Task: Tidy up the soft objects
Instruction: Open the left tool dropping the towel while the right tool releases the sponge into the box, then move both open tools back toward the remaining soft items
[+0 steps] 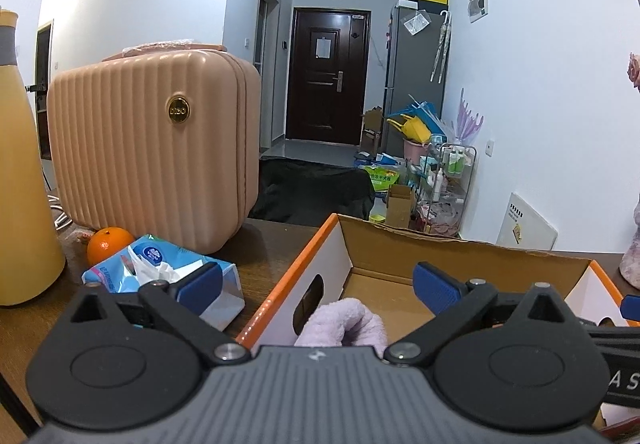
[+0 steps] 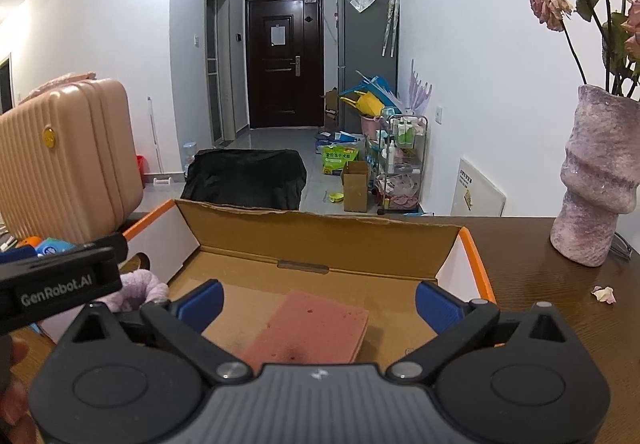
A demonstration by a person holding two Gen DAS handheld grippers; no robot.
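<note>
- Lilac fluffy cloth point(image 1: 343, 322), low centre of the left wrist view, draped over the near wall of the orange-edged cardboard box point(image 1: 460, 256), just beyond the left gripper point(image 1: 316, 284).
- Left gripper spread wide, blue pads point(image 1: 436, 286) clear of the cloth, holding nothing.
- Left of the box on the brown table point(image 1: 264, 244): blue tissue pack point(image 1: 160, 272), orange point(image 1: 109, 244), ribbed pink case point(image 1: 152, 147), yellow bottle point(image 1: 20, 183) at the left edge.
- Right wrist view: right gripper point(image 2: 318, 302) spread wide and empty above the box point(image 2: 320, 236).
- Pink flat sponge point(image 2: 312, 328) lying on the box floor, low centre.
- Lilac cloth point(image 2: 138, 286) at the box's left wall, lower left, partly hidden by the other gripper.
- Mauve vase point(image 2: 596, 179) with wilted roses standing on the table, right side; a fallen petal point(image 2: 604, 294) nearby.
</note>
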